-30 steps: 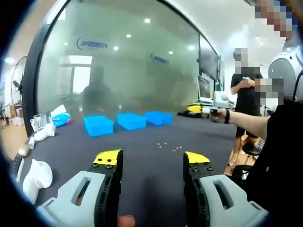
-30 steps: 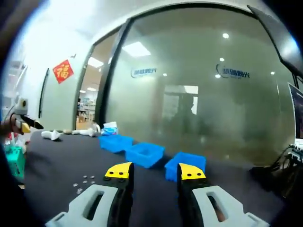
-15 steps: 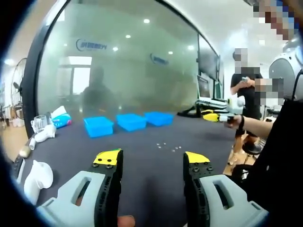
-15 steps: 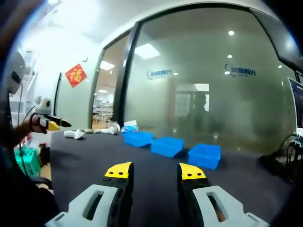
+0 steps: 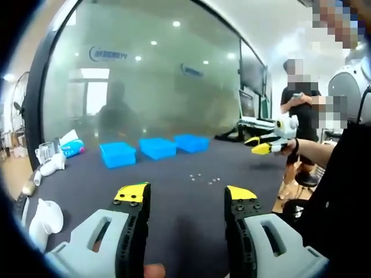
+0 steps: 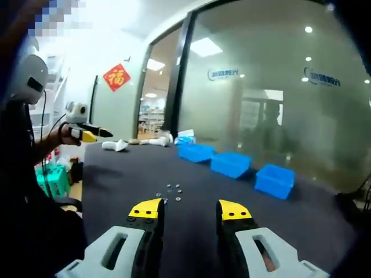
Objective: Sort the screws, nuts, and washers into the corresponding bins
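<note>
Above the dark counter [image 5: 185, 174] both tongs, left [image 5: 185, 197] and right [image 6: 188, 209], hover level, jaws parted and empty. Three blue bins [image 5: 155, 147] sit far; small fasteners [image 6: 171, 191] lie scattered between.

We carry two grey hand-held grippers [image 5: 187, 200] [image 6: 188, 209]: black inner jaws, yellow tips, visible screws. We wear a black sleeve [image 5: 342, 191].

Blue bins [image 5: 157, 148], dark grey table [image 5: 179, 197]
</note>
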Available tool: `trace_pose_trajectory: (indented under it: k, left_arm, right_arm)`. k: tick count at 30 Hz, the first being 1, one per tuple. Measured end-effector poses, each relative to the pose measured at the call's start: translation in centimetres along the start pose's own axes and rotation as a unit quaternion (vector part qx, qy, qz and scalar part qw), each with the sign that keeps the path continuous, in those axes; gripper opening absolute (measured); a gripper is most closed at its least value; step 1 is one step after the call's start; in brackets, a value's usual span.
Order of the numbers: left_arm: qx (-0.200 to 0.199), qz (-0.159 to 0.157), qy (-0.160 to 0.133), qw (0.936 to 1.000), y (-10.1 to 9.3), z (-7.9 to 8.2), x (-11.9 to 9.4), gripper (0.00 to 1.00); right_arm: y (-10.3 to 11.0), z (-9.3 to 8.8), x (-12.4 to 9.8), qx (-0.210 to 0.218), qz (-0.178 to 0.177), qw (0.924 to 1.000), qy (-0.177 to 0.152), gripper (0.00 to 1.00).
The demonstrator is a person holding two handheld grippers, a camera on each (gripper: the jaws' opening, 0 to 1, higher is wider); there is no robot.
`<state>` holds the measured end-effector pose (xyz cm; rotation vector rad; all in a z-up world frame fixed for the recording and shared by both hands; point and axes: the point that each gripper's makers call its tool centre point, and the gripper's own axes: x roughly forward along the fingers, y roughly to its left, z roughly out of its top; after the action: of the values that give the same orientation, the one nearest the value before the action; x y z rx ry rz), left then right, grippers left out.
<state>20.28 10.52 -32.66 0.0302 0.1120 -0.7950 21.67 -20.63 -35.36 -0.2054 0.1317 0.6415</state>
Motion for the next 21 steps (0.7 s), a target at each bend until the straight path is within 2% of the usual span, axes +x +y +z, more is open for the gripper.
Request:
trace_pose_trajectory:
  k: [2,8,11,21]
  left_arm:
    - [0.002,-0.002,0.001,1.0,-0.1,0.1,0.1,0.5]
    - [0.005,-0.005,0.008,0.9999,-0.2,-0.1,0.4,0.5]
    - [0.006,-0.006,0.013,0.9999,-0.2,-0.3,0.5,0.5]
    - [0.011,-0.013,0.024,0.9996,0.0,-0.2,1.3,0.5]
  right_arm:
    - [0.4,0.3,0.1,-0.015,0.014,0.9998,-0.004,0.32]
    - [1.0,-0.3,0.6,-0.037,0.046,0.9978,0.031,0.32]
    - [1.6,-0.6,0.7,-0.03,0.066,0.9963,0.045,0.32]
    - [2.2,-1.3,1.0,-0.041,0.087,0.9934,0.064,0.31]
